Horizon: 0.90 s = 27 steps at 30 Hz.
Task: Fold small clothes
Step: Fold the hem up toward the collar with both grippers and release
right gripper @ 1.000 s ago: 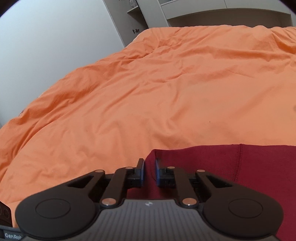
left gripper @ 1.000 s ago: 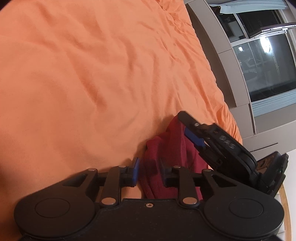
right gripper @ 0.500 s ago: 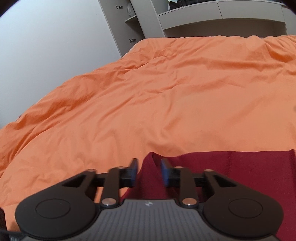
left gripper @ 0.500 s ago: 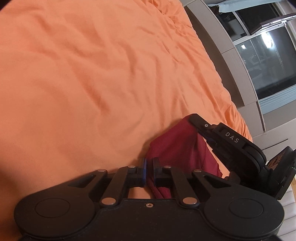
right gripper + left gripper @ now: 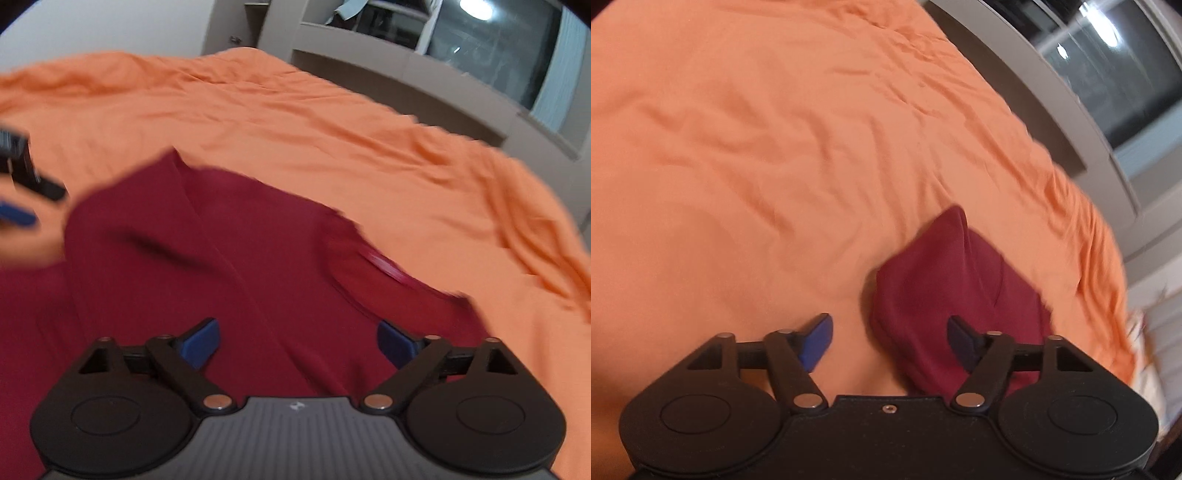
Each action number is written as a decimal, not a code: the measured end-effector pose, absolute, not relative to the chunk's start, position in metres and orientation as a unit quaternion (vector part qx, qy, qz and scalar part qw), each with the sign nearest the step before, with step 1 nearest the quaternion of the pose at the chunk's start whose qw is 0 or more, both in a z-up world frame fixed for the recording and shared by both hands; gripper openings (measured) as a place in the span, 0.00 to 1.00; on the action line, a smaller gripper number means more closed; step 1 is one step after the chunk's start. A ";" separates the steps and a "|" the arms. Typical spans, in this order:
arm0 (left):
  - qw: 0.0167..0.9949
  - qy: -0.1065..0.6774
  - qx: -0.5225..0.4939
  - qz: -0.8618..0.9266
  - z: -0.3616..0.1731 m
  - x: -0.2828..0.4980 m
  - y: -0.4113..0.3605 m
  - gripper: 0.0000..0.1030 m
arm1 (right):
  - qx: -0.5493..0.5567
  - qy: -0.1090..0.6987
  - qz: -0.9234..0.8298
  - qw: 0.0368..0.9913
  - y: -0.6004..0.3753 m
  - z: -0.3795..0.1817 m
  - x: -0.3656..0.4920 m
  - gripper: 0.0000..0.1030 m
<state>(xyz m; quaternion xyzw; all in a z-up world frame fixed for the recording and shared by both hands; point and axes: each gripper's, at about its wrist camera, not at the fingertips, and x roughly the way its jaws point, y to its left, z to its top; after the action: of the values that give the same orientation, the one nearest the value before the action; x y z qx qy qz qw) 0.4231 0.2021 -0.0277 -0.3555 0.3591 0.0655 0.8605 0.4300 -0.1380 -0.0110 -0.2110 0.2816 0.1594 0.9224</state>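
A dark red garment (image 5: pixel 942 288) lies folded over on the orange bedsheet (image 5: pixel 775 147). My left gripper (image 5: pixel 889 343) hovers just above its near left corner. Its jaws are opening, and the cloth lies loose under the right pad without being pinched. In the right wrist view the garment (image 5: pixel 221 258) fills the foreground, with a fold edge running diagonally and a neckline with a pink label (image 5: pixel 384 264) on the right. My right gripper (image 5: pixel 299 343) hangs over the cloth with its jaws opening wide and nothing held. A blue pad (image 5: pixel 16 218) of the left gripper shows at the far left.
The orange bedsheet (image 5: pixel 406 147) spreads wrinkled beyond the garment. Grey shelving (image 5: pixel 369 48) and a dark window (image 5: pixel 498 48) stand past the bed's far side. The bed's edge (image 5: pixel 1108 266) drops off on the right in the left wrist view.
Both grippers were shut on edges of the red cloth and have let go and opened. The right gripper swung across over the garment; the left one lifted a little and rolled.
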 end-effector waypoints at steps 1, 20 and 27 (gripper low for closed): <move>0.864 0.364 -0.340 0.069 -0.026 0.420 0.198 0.73 | -0.221 0.277 0.149 0.923 -0.146 -0.013 0.421 1.00; 0.947 0.281 -0.157 -0.010 0.055 0.296 0.125 0.99 | -0.204 0.232 0.179 0.934 -0.238 0.033 0.213 1.00; 0.973 0.216 -0.058 -0.054 0.066 0.231 0.098 0.99 | -0.178 0.243 0.208 0.931 -0.257 0.041 0.132 1.00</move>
<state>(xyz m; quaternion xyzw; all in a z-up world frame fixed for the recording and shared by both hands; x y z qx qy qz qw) 0.2312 0.0981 0.0662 -0.0583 0.2158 -0.0539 0.9732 0.1320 -0.2570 0.0412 -0.1778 0.2427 0.2082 0.9306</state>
